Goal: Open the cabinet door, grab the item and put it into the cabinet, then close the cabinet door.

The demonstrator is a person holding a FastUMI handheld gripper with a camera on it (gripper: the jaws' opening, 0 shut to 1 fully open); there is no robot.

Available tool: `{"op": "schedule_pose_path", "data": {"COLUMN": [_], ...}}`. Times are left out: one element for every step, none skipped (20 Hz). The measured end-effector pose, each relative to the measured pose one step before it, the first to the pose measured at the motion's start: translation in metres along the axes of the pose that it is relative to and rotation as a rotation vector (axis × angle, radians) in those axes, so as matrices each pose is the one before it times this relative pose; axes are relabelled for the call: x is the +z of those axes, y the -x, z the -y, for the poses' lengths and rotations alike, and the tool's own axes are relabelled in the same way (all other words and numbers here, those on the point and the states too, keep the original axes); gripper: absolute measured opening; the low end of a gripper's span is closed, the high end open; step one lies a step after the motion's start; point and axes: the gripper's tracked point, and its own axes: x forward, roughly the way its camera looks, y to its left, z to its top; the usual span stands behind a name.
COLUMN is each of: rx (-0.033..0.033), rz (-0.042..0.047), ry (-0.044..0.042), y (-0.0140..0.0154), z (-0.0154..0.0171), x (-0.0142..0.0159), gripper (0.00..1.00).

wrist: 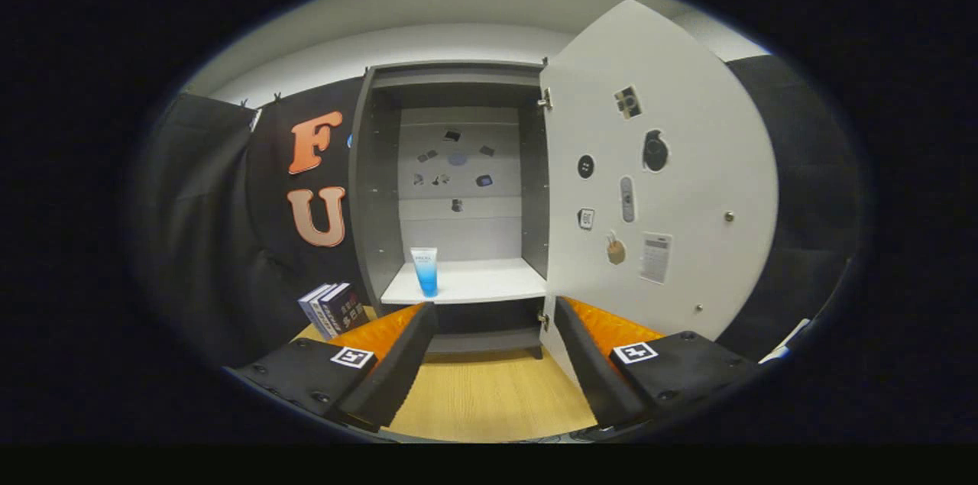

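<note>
Books point(334, 308) stand at lower left of the frame, leaning against the dark curtain on the wooden surface point(489, 393), just beside the cabinet point(382, 187). Centre frame, the blue tube point(425, 269) stands upright on the cabinet's white shelf point(489, 282), near its left front corner; so by my reading the item is already put away. At lower centre my hand-held gripper point(493, 366) is apart and holds nothing, its fingers pointing at the open cabinet with the tube beyond them. To the right, the cabinet door point(672, 187) is swung wide, its inner face dotted with stickers. Closing that door looks to be the one step left. I see nothing in its path, though my right finger sits close to its lower edge.
</note>
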Motion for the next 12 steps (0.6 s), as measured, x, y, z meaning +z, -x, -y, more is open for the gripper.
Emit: {"op": "schedule_pose_path", "data": {"rx": [0.00060,-0.00981,-0.02053,-0.02497,-0.02352,-0.02152,-0.02050,-0.02235,-0.02024,-0.02205,-0.02395,-0.02763], "rz": [0.00589,0.00403,0.00246,0.00620,0.00839,0.00787,0.00303,-0.00619,-0.00247,-0.00096,-0.00269,-0.00513], "ry": [-0.00533,0.00121,0.00456,0.00365,-0.00119,-0.00415,0.00072,0.00268,0.00176,0.00034,-0.00248,-0.00719], "y": [0.01216,0.01042,0.00961,0.00779,0.00670,0.00593,0.00726,0.00526,0.00254,0.00179,-0.00138,-0.00157], "z": [0.01076,0.01531,0.01642,0.01766,0.01706,0.01638,0.01445,0.01465,0.01520,0.01434,0.01568,0.01602], "x": [-0.00185,-0.00184,-0.00187,-0.00018,-0.00028,-0.00029,0.00035,-0.00355,-0.00363,-0.00239,-0.00326,-0.00436], "gripper": [0.98,0.98,0.98,0.98,0.98,0.98,0.98,0.98,0.98,0.98,0.98,0.98]}}
